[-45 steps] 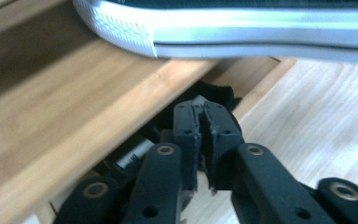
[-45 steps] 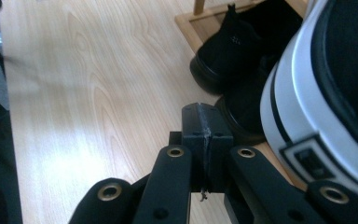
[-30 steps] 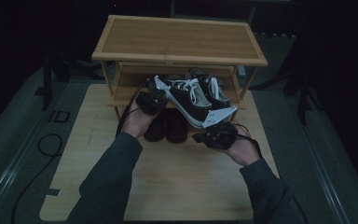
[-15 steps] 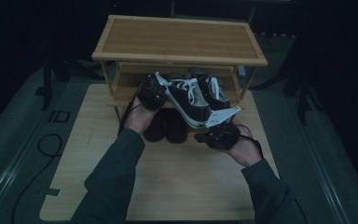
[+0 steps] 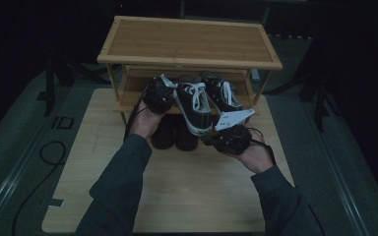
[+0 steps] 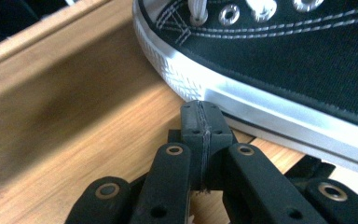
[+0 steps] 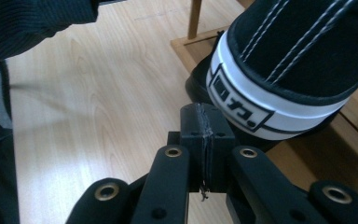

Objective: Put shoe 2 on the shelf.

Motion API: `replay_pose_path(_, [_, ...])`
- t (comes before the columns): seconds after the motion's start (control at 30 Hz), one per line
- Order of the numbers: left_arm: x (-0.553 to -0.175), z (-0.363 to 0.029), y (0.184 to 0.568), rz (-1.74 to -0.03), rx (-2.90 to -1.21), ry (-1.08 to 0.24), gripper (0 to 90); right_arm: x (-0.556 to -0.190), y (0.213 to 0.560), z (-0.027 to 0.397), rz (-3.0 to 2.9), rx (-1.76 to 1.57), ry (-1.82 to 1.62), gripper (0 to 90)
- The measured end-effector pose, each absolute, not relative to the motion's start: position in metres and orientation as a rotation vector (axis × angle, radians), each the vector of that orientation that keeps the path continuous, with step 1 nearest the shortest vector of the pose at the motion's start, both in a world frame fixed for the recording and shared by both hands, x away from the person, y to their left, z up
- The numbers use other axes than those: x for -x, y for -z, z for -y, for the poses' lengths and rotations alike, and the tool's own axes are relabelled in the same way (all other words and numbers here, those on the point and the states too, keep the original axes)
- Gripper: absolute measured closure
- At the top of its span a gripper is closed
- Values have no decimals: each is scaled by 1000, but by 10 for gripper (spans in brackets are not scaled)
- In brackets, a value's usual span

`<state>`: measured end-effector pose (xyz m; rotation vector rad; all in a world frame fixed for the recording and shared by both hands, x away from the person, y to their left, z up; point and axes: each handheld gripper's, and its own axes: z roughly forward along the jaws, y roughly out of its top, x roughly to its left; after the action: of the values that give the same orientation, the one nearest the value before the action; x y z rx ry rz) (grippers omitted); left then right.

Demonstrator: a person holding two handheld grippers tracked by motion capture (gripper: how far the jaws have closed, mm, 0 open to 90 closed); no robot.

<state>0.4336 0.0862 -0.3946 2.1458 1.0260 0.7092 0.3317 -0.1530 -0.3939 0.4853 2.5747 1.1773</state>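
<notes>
Left gripper (image 5: 158,96): jaws closed tip to tip, nothing between them; tips at the toe-side sole of the sneaker.
Right gripper (image 5: 231,140): jaws pressed together, empty; tips just beneath the heel of the sneaker.
Sneaker (image 5: 193,105): black canvas, white laces and sole, lying between the two sets of jaws, toe toward the shelf rack (image 5: 187,42).
Second sneaker (image 5: 221,91): beyond the right jaws, on the lower shelf.
Dark shoes (image 5: 174,135): below the jaws, on the tabletop (image 5: 177,187).
</notes>
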Motion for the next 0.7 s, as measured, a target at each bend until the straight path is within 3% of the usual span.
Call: replay_pose_path(0.7, [-427, -99, 397, -984, -2138, -681, 900, -338, 396, 150, -2573, -480, -1243, 900])
